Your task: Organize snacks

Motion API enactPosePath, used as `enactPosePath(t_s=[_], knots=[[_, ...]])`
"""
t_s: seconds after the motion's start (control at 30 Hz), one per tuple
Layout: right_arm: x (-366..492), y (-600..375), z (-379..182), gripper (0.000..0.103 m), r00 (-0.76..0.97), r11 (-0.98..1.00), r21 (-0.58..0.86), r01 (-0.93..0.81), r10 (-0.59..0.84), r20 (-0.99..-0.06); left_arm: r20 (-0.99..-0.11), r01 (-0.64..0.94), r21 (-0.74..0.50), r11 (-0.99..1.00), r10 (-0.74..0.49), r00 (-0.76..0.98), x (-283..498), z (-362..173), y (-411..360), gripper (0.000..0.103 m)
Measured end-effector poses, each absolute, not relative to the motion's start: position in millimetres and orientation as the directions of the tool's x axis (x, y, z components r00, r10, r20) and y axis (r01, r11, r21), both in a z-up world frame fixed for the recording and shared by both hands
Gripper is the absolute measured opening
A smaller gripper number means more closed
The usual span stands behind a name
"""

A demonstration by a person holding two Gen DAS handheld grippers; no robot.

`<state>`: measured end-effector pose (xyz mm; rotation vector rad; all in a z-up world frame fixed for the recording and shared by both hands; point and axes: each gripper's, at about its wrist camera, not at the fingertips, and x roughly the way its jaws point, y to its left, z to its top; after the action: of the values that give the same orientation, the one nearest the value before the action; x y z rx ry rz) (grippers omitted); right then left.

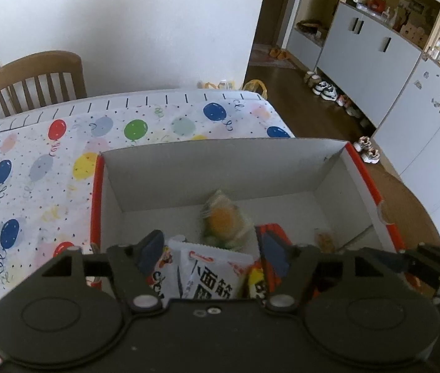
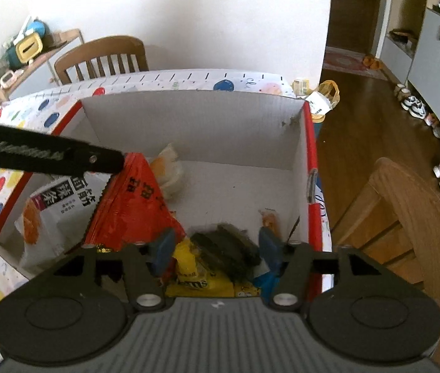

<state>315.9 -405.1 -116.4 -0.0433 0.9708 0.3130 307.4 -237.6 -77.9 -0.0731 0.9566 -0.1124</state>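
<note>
- Left wrist view: the left claw (image 1: 212, 250) stands open over the near end of the box (image 1: 220, 152), nothing pinched between its pads. The box sits on the desk (image 1: 33, 161), which wears a balloon-print cloth.
- Below the claw, inside the box near its front wall, lies a white packet (image 1: 216, 276) with black lettering. Further in, toward the middle of the box floor, a small orange-and-green wrapped snack (image 1: 224, 220) shows blurred, apart from both pads.
- Right wrist view: the right claw (image 2: 216, 248) is open too, empty, poised above the box's near right corner. Under it lie a yellow candy bag (image 2: 198, 283) and a dark flat pack (image 2: 226, 248).
- A red packet (image 2: 133, 205) leans against the white one at the box's left side; the left claw's finger reaches in just above it.
- Handling, as a guess: these are light, crinkly pouches, slippery film and crushable contents. Best pinched at a sealed edge or corner, gently, not across the puffed middle.
</note>
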Motion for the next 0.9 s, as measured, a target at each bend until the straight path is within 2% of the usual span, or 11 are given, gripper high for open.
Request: enactPosePath(t_s=[0.07, 0.17, 0.3, 0.43, 0.57, 0.63, 0.7, 0.9], knots=[[313.2, -408.7, -113.8, 0.061, 0.526, 0.956, 0.119, -0.267, 0.248, -0.814, -0.803, 0.068, -0.113, 0.991, -0.132, 0.581, 302.5, -74.5, -236.3, 0.076], [310.4, -410.4, -108.2, 0.073, 0.539, 0.958, 0.118, -0.260, 0.245, -0.806, -0.793, 0.083, -0.110, 0.990, -0.138, 0.594, 295.6, -69.0, -236.8, 0.080], [301.6, -409.5, -96.9, 0.074, 0.557, 0.958, 0.126, -0.259, 0.255, -0.791, -0.773, 0.111, -0.114, 0.987, -0.158, 0.614, 284.4, -58.9, -237.9, 0.085], [291.9, -407.5, -84.0, 0.083, 0.576, 0.953, 0.136, -0.271, 0.273, -0.771, -0.748, 0.140, -0.093, 0.986, -0.162, 0.643, 270.6, -47.5, -238.6, 0.090], [281.4, -404.5, -68.4, 0.084, 0.606, 0.950, 0.130, -0.285, 0.284, -0.743, -0.721, 0.162, -0.082, 0.983, -0.171, 0.672, 256.0, -34.6, -237.1, 0.093], [277.5, -404.9, -63.0, 0.093, 0.623, 0.950, 0.131, -0.284, 0.286, -0.728, -0.703, 0.163, -0.073, 0.984, -0.167, 0.691, 248.7, -27.9, -235.3, 0.099], [271.6, -406.0, -57.2, 0.095, 0.642, 0.949, 0.132, -0.287, 0.293, -0.709, -0.683, 0.166, -0.070, 0.984, -0.168, 0.711, 240.8, -20.9, -232.4, 0.102], [256.0, -409.7, -39.6, 0.102, 0.679, 0.942, 0.167, -0.291, 0.326, -0.657, -0.641, 0.159, -0.065, 0.985, -0.163, 0.750, 220.7, -3.1, -222.5, 0.103]])
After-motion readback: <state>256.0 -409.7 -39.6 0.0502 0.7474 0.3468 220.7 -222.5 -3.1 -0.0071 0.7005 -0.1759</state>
